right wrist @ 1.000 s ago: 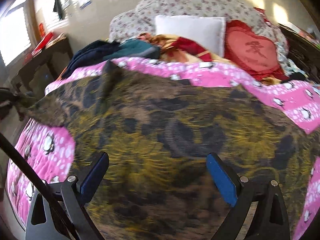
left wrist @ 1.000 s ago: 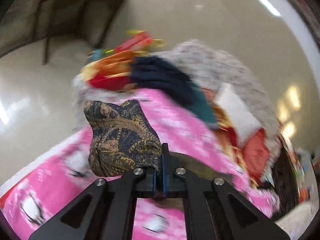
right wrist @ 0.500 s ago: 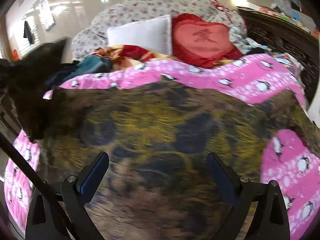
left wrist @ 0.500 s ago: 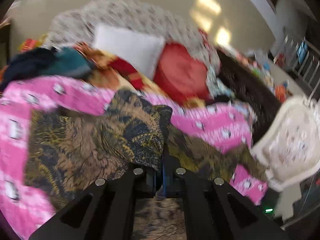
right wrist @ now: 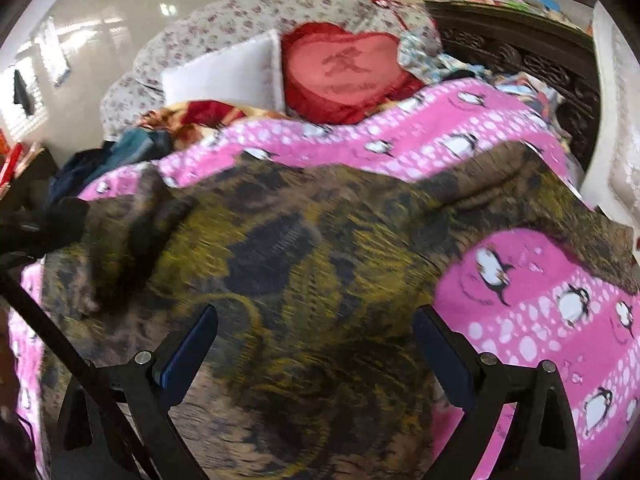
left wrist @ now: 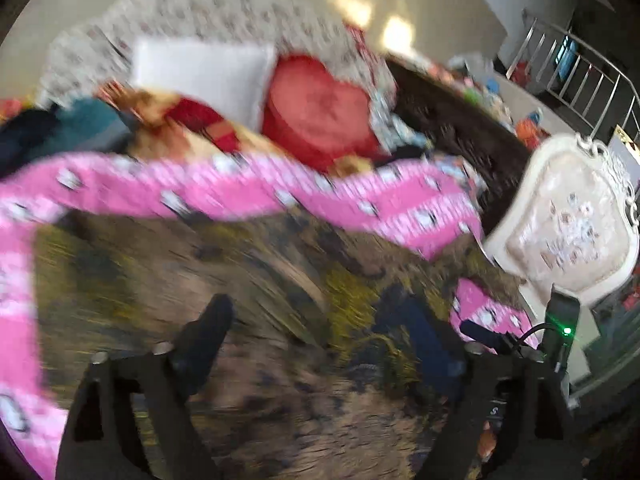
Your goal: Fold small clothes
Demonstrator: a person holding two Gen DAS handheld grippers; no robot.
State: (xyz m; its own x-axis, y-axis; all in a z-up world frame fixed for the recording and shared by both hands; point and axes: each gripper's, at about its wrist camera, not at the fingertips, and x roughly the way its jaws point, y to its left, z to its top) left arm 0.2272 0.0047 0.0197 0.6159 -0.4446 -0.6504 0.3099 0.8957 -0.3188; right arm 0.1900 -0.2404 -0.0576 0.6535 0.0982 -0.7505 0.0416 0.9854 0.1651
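A brown, yellow and dark patterned garment (left wrist: 240,280) lies spread on the pink penguin blanket (left wrist: 240,188). My left gripper (left wrist: 316,312) hovers just over it. Its jaws are opening and stand wide apart, and the cloth lies under them, not pinched. The picture is blurred by motion. In the right wrist view the same garment (right wrist: 320,240) covers most of the blanket (right wrist: 540,280). My right gripper (right wrist: 316,316) is open above its near part, with nothing pressed between the blue pads (right wrist: 188,356).
At the head of the bed lie a red heart cushion (right wrist: 344,68), a white pillow (left wrist: 200,72) and a heap of other clothes (right wrist: 120,148). A dark carved bed frame (right wrist: 520,52) runs along the right. A cream chair (left wrist: 572,220) stands beside it.
My left gripper, shut on a corner of the garment, swept it across the bed over the rest of the cloth, then parted its jaws and let go. The right gripper drifted sideways, still open.
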